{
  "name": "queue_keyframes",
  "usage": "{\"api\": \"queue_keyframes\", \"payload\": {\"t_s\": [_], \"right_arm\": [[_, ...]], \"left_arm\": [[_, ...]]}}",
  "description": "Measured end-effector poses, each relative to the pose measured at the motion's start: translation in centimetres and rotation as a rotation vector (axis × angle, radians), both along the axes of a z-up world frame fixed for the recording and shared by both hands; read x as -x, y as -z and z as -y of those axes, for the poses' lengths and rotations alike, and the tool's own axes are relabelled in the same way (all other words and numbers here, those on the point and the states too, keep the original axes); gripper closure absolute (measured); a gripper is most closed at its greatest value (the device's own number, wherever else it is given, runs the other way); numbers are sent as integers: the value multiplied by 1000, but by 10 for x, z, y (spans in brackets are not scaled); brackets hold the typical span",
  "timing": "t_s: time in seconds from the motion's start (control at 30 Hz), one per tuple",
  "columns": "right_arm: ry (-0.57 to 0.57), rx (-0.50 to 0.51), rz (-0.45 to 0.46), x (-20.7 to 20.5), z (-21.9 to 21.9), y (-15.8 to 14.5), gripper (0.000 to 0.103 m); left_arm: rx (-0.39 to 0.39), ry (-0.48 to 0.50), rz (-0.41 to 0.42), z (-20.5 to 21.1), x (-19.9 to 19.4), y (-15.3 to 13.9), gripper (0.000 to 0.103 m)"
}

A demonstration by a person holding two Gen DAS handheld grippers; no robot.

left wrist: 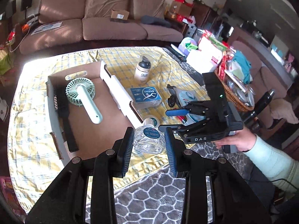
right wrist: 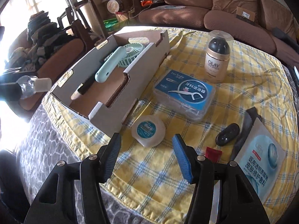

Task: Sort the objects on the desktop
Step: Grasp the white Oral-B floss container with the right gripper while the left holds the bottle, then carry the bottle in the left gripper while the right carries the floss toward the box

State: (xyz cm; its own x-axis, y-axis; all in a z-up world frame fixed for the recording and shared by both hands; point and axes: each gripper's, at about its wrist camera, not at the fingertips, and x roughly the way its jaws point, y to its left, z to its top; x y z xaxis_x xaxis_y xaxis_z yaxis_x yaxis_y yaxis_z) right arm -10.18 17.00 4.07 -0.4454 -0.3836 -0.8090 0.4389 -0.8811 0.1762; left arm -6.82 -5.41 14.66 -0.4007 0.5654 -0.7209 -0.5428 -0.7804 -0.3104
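My left gripper (left wrist: 150,147) is shut on a clear glass bottle (left wrist: 148,134) with a white cap, held above the table's front edge beside the cardboard box (left wrist: 115,87). The right wrist view shows that bottle (right wrist: 28,86) at far left. In the box lie a mint hand fan (left wrist: 82,97) and a black comb (left wrist: 63,112). My right gripper (right wrist: 147,149) is open, with its blue pads just short of a round white Oral-B floss case (right wrist: 148,130) on the yellow checked cloth (right wrist: 149,171). Nothing is between its fingers.
On the cloth are an Olay bottle (right wrist: 217,56), a blue floss-pick box (right wrist: 184,93), a small black object (right wrist: 227,137), a red tube (right wrist: 213,154) and a face-mask sachet (right wrist: 261,164). A wicker basket (left wrist: 237,97) of clutter stands at the right. A brown sofa (left wrist: 104,22) lies behind.
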Motion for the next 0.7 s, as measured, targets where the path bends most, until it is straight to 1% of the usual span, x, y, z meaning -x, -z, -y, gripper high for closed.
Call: {"api": "queue_keyframes", "payload": {"t_s": [0.07,0.17,0.23,0.37,0.43,0.47,0.57,0.7], "right_arm": [[-12,-24,20,11,1,10,44],[-45,-49,26,20,4,17,44],[-84,-65,21,22,9,19,44],[-142,-136,-4,24,25,26,44],[-147,-152,-15,24,28,29,45],[-148,-153,-26,24,29,28,53],[-124,-139,-26,24,25,27,53],[-93,-150,-36,18,18,22,53]], "left_arm": [[-12,-26,-5,17,2,1,72],[-31,-56,4,40,4,8,72],[-37,-80,14,52,7,16,72],[-54,-108,32,64,14,27,72],[-60,-112,33,66,17,28,72],[-67,-112,31,67,17,28,75],[-69,-111,23,66,18,25,75],[-62,-107,18,62,21,24,75]]}}
